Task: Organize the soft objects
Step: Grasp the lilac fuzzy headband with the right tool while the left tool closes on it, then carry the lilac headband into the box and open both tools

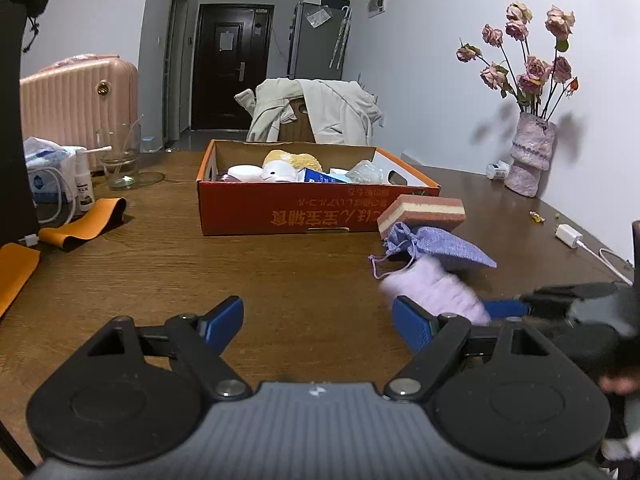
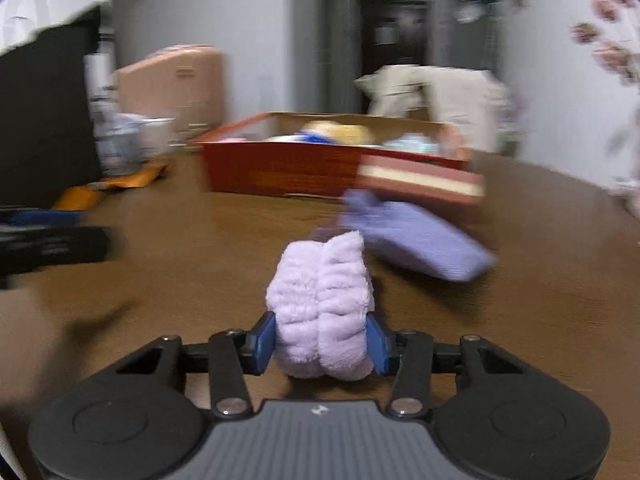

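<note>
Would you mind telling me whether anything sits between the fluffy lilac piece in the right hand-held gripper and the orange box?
Yes: the purple drawstring pouch and the striped sponge lie right of the direct line to the orange box; a leftward path looks open.

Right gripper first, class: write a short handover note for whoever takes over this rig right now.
Right gripper: shut on the fluffy lilac cloth, above the table.
Left gripper: open, holding nothing.
Orange box: already holds several soft items.
Still outside it: the purple drawstring pouch on the table, and the striped sponge resting against the box.
Left: probably box the cloth, then the pouch and sponge.
</note>
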A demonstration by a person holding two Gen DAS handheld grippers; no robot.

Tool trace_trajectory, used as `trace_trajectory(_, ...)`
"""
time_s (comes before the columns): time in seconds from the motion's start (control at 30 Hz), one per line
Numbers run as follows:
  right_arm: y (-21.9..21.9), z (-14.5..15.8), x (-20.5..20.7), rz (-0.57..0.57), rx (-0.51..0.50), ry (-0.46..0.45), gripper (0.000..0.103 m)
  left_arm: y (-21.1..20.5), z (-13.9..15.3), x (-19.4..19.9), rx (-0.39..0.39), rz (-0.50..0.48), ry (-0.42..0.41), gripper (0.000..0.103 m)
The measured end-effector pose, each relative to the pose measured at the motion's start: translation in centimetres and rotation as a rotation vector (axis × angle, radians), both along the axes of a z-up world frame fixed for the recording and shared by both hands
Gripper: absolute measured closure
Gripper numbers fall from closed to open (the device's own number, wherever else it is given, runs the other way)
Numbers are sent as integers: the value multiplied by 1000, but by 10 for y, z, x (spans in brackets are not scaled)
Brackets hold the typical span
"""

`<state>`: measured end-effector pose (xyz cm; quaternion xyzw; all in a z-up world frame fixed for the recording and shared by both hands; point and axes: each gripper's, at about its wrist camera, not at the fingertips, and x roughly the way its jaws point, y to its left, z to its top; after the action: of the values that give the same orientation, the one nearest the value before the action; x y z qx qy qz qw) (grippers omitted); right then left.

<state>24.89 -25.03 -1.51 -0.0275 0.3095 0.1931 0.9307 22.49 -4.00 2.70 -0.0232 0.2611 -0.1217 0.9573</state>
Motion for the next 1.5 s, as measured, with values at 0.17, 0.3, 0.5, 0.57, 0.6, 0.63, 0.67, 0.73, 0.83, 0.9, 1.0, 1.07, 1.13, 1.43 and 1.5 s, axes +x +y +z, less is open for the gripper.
trace_trajectory(0.17,8,7,-18,160,27,0,49,-7,-6,19,-10,-57,38,20)
trace_trajectory(0.3,-20,8,-15,-2,59,-3,47,-23,-14,37,-23,-122,70,20)
trace_trajectory(0.5,-52,1,-16,-195,207,50,48,-37,-33,58,-113,-184,187,31)
trace_trajectory(0.57,-56,0,-17,-194,272,40,48,-35,-37,60,-136,-187,207,32)
trace_trajectory(0.6,-55,-1,-17,-201,286,39,48,-35,-38,61,-146,-188,213,32)
trace_trajectory(0.63,-56,-1,-15,-208,297,41,48,-34,-38,61,-155,-189,210,33)
trace_trajectory(0.67,-55,-2,-12,-214,306,46,48,-33,-38,61,-166,-191,206,34)
trace_trajectory(0.73,-58,-2,-3,-221,339,68,49,-30,-38,61,-189,-188,206,36)
trace_trajectory(0.83,-56,-5,9,-227,364,87,50,-32,-38,64,-202,-184,236,38)
trace_trajectory(0.9,-54,-4,11,-233,356,75,50,-33,-37,61,-199,-178,247,38)
trace_trajectory(1.0,-57,6,11,-224,350,63,50,-27,-35,52,-240,-180,219,37)
trace_trajectory(1.07,-61,14,16,-210,358,48,50,-29,-36,48,-254,-188,227,36)
trace_trajectory(1.13,-56,18,24,-139,345,40,50,-38,-38,45,-202,-198,220,36)
trace_trajectory(1.43,-32,-1,43,-13,276,137,67,-19,-42,42,-114,-31,206,63)
trace_trajectory(1.5,-34,-7,36,-32,302,144,67,-10,-41,42,-197,-55,219,63)
